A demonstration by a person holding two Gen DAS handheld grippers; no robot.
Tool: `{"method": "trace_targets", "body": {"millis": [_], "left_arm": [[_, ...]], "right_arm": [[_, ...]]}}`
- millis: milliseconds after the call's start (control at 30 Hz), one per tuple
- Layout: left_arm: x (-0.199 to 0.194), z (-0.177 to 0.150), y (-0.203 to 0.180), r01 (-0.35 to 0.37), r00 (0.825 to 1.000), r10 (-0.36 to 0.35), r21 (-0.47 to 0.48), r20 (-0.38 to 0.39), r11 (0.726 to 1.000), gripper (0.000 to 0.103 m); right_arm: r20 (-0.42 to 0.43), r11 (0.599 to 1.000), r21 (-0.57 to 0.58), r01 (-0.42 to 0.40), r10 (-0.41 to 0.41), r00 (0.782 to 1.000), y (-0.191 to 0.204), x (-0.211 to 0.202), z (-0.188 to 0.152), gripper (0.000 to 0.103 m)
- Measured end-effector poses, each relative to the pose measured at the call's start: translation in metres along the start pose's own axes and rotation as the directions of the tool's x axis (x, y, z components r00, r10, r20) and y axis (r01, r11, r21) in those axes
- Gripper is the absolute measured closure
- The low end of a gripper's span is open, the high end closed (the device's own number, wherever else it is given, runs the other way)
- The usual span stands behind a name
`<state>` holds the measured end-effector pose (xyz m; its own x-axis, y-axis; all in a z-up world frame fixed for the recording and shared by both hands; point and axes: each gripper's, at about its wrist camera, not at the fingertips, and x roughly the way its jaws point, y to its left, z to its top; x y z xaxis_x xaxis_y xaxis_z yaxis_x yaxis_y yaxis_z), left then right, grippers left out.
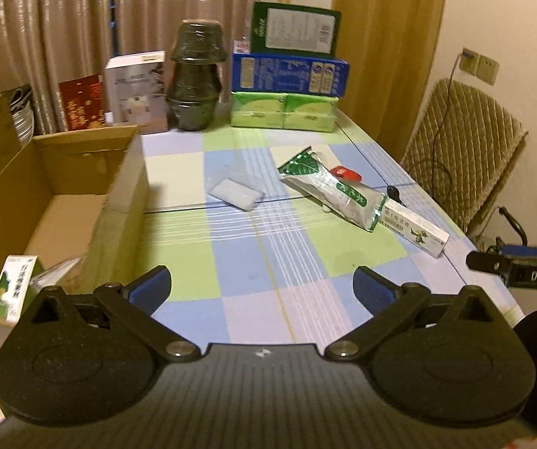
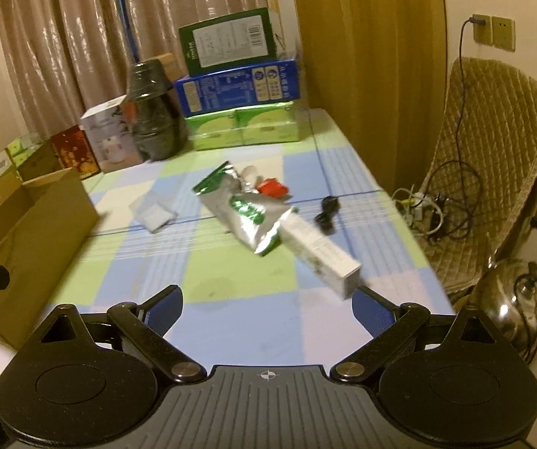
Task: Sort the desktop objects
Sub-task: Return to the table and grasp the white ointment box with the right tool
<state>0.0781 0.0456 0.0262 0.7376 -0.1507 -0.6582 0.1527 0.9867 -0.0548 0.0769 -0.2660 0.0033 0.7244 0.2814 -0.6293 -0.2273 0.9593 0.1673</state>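
Observation:
On the checked tablecloth (image 1: 253, 262) lie a silver-green foil pouch (image 1: 333, 189) (image 2: 247, 215), a long white carton (image 1: 416, 230) (image 2: 322, 258), a small red item (image 1: 345, 173) (image 2: 272, 188), a clear bag with a white block (image 1: 232, 192) (image 2: 153, 214) and a black cable (image 2: 326, 214). My left gripper (image 1: 262, 284) is open and empty over the near table edge, beside the open cardboard box (image 1: 66, 202). My right gripper (image 2: 266, 305) is open and empty, its right fingertip close to the carton's near end. A green-white carton (image 1: 14, 286) lies in the box.
Stacked green, blue and tissue packs (image 1: 287, 75), a dark wrapped stack of pots (image 1: 195, 75) and a white box (image 1: 135, 89) stand at the table's far edge. A quilted chair (image 2: 493, 157) and a metal kettle (image 2: 515, 299) are to the right of the table.

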Motion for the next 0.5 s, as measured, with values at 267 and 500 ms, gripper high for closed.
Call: {"method": "trace_targets", "body": {"millis": [267, 500], "left_arm": [[0.051, 0.015, -0.022, -0.001, 1.000, 0.002, 0.056, -0.012, 0.998, 0.001], [0.106, 0.025, -0.035, 0.013, 0.999, -0.009, 0.092, -0.036, 0.996, 0.001]], "right_arm": [[-0.031, 0.994, -0.109, 0.020, -0.023, 0.999, -0.025, 0.043, 0.022, 0.008], [-0.118, 0.972, -0.232, 0.020, -0.048, 0.992, -0.035, 0.102, 0.032, 0.017]]}}
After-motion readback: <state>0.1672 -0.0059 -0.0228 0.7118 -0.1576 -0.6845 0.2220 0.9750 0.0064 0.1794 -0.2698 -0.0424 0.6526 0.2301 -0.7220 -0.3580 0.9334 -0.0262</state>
